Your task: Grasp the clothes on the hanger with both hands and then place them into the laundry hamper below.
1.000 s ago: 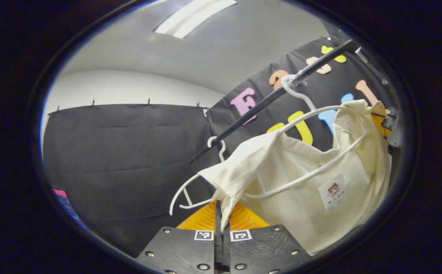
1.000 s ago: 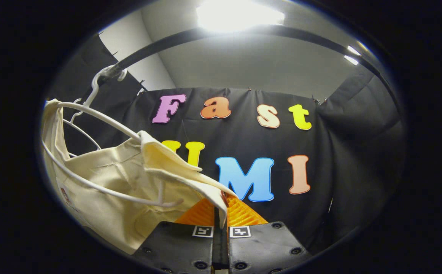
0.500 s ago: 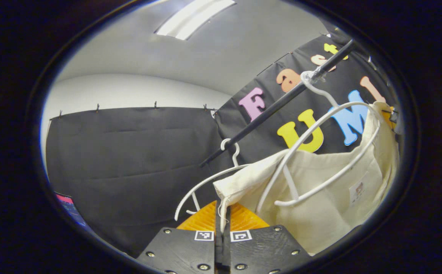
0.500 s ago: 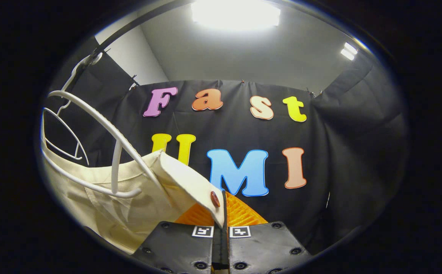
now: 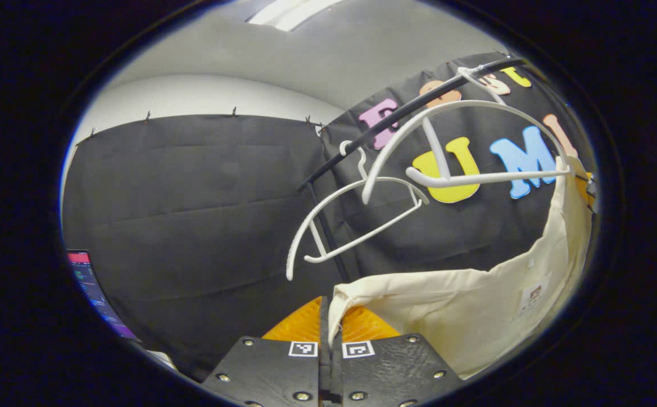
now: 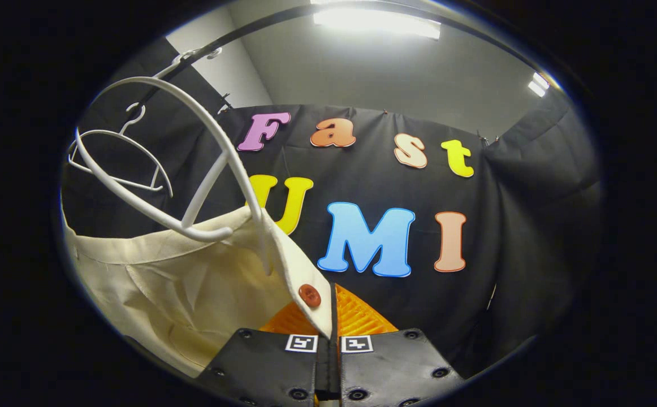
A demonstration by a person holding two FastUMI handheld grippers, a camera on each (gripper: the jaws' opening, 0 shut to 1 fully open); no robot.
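Observation:
A cream garment (image 5: 475, 316) stretches between both grippers, below its white hanger (image 5: 464, 141). My left gripper (image 5: 328, 322) is shut on the garment's left edge. In the right gripper view the same cream garment (image 6: 193, 282) has an orange button (image 6: 309, 295) on its strap, and my right gripper (image 6: 331, 316) is shut on that strap. The white hanger (image 6: 193, 147) hangs from the black rail (image 6: 238, 35), its right arm tip still touching the strap's inner side.
A second, bare white hanger (image 5: 351, 220) hangs on the black rail (image 5: 396, 116) to the left; the same bare hanger (image 6: 119, 158) is at the far left of the right gripper view. A screen (image 5: 88, 282) glows at the lower left.
Both grippers have pulled the garment down. It has slid off the hanger's arms, which now stand bare above the cloth and swung upward in both views.

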